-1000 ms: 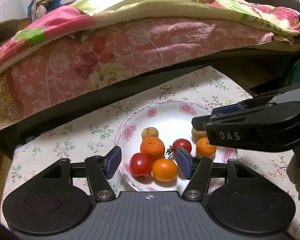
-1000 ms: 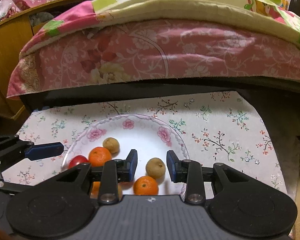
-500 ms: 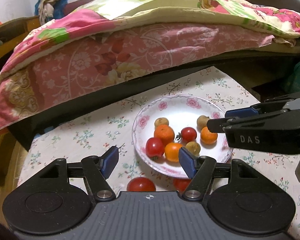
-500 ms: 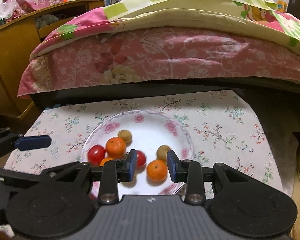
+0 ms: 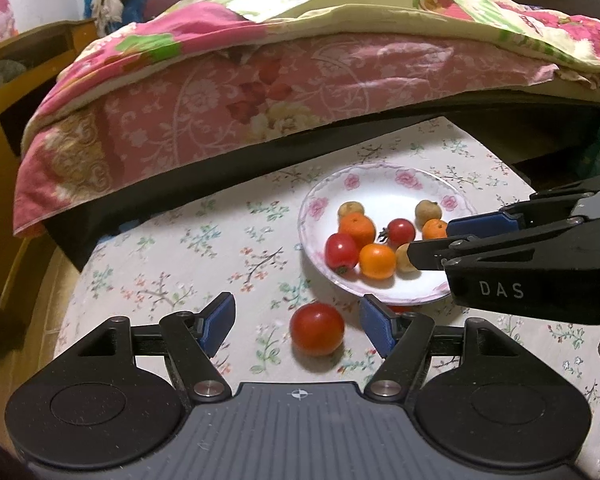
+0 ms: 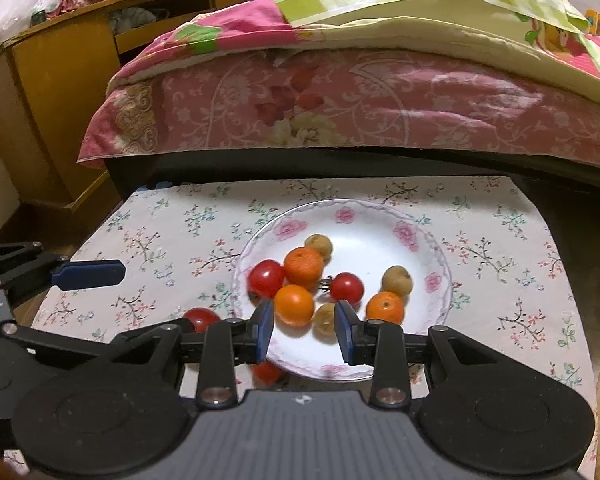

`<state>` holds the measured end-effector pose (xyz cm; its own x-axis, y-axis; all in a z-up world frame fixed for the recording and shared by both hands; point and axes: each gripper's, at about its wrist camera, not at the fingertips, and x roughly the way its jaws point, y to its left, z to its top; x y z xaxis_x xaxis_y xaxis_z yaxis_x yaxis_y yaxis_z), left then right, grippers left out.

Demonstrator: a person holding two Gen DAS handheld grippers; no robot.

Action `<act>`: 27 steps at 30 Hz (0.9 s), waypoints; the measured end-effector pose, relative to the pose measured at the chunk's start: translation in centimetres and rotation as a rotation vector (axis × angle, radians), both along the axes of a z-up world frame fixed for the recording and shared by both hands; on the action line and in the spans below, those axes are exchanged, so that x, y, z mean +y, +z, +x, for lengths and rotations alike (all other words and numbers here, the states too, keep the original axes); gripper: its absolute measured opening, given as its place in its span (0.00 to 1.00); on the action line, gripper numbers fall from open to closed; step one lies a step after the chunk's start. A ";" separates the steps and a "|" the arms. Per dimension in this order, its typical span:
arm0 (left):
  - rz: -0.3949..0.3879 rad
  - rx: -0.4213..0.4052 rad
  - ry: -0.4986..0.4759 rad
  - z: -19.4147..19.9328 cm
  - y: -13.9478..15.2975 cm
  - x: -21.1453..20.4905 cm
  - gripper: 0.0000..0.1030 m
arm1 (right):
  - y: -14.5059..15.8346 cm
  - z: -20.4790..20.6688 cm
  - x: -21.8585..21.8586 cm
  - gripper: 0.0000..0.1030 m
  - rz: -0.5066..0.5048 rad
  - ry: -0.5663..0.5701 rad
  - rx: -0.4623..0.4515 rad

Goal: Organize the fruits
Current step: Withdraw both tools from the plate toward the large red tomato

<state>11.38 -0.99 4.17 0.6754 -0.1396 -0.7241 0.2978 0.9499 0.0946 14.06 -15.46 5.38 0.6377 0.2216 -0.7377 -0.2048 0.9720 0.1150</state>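
Tomato (image 5: pixel 317 328), round, smooth and soft-skinned, lies on the flowered cloth (image 5: pixel 172 256) between the spread, empty jaws of the left gripper (image 5: pixel 298 329), which have just been opening; it probably bruises easily, so take it lightly across its middle. Farther on, the right gripper (image 6: pixel 304 330) hangs part-open and empty over the plate (image 6: pixel 380 216) of tomatoes, oranges and brown fruits.

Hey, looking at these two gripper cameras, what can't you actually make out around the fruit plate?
- Second loose tomato: right wrist view, mostly behind the right gripper; in the left wrist view, only a red sliver past the left gripper.
- Plate: right side covered by the right gripper's fingers in the left wrist view.
- Table's near edge: hidden under both gripper bodies.
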 end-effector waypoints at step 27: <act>0.029 0.052 0.006 -3.3 -1.6 3.2 0.79 | -0.9 -2.2 4.0 0.33 -0.038 0.063 0.054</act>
<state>8.06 2.23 2.54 0.6372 -0.1145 -0.7622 0.2976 0.9488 0.1063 11.83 -11.44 4.45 0.5823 0.2316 -0.7793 -0.2604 0.9612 0.0911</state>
